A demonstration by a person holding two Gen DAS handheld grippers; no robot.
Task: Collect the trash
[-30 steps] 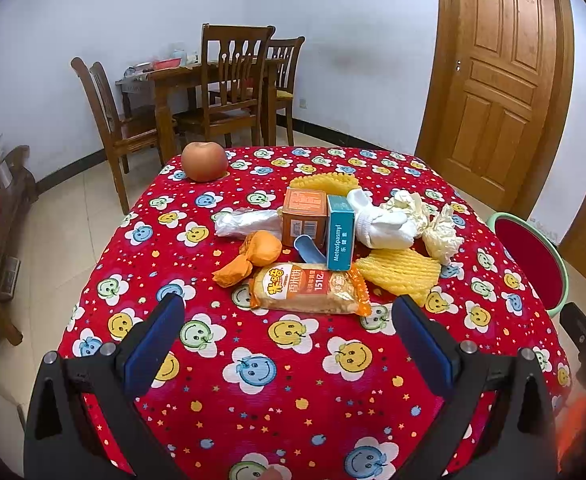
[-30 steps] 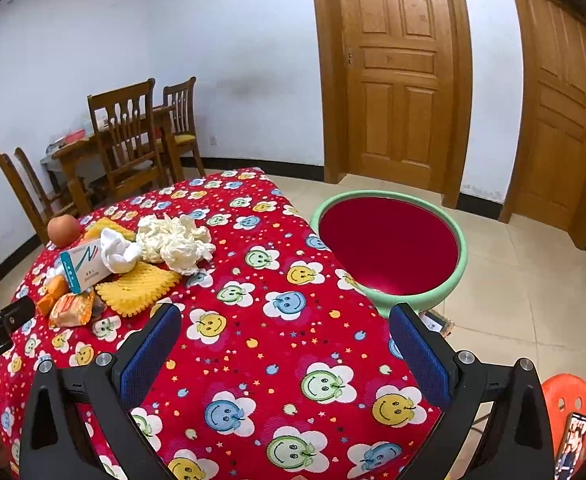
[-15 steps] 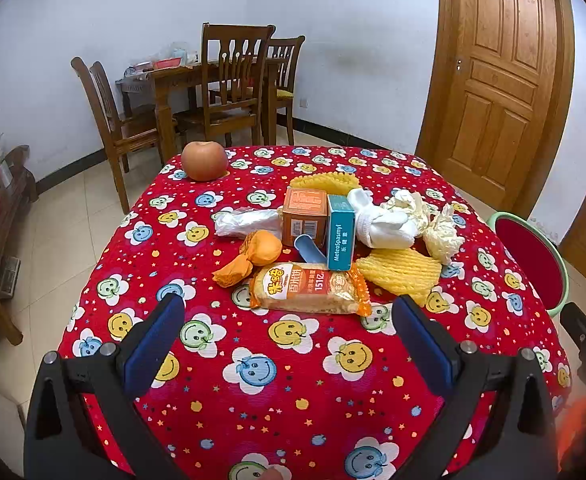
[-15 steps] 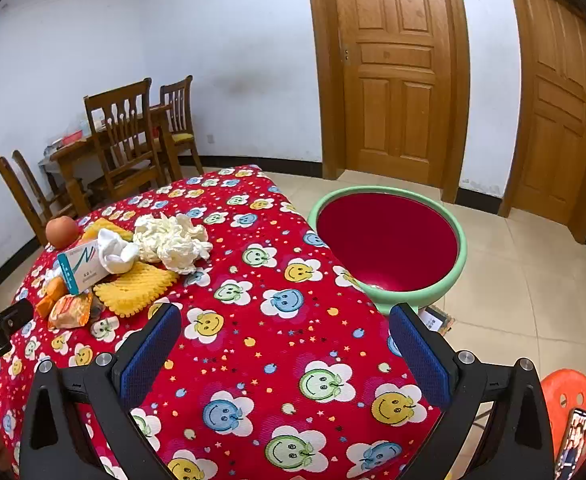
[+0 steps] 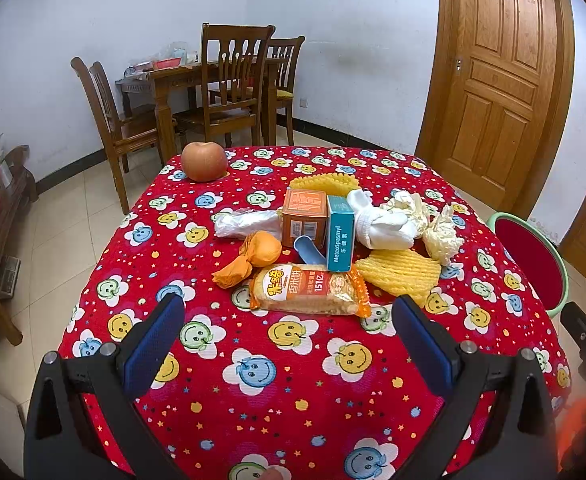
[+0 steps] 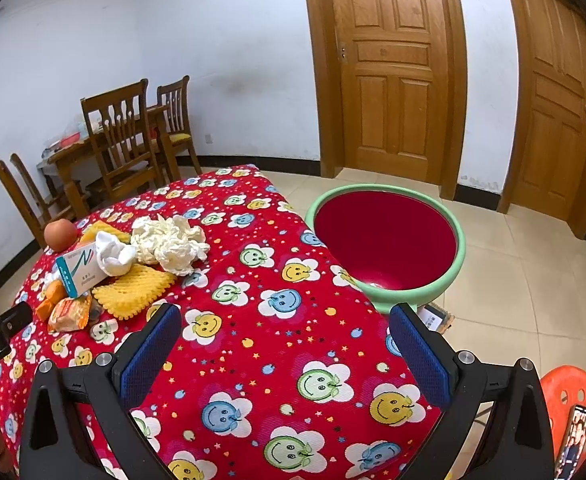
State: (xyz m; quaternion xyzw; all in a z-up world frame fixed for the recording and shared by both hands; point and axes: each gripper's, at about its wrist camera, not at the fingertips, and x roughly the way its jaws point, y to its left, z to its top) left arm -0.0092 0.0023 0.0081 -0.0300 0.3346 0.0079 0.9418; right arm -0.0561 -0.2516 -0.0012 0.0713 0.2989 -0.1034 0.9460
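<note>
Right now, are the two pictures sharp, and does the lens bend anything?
Left wrist view: sharp, the snack packet print readable, the door bowed, corners black. Right wrist view: sharp too, the basin evenly lit, both door frames curved outward, no strong glare.

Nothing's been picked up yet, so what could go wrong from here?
The trash lies packed together: closing on the snack packet might nudge the teal box standing behind it. The apple, near the table's far edge, could roll off if bumped. The basin sits beside the table, so a careless drop could miss it.
</note>
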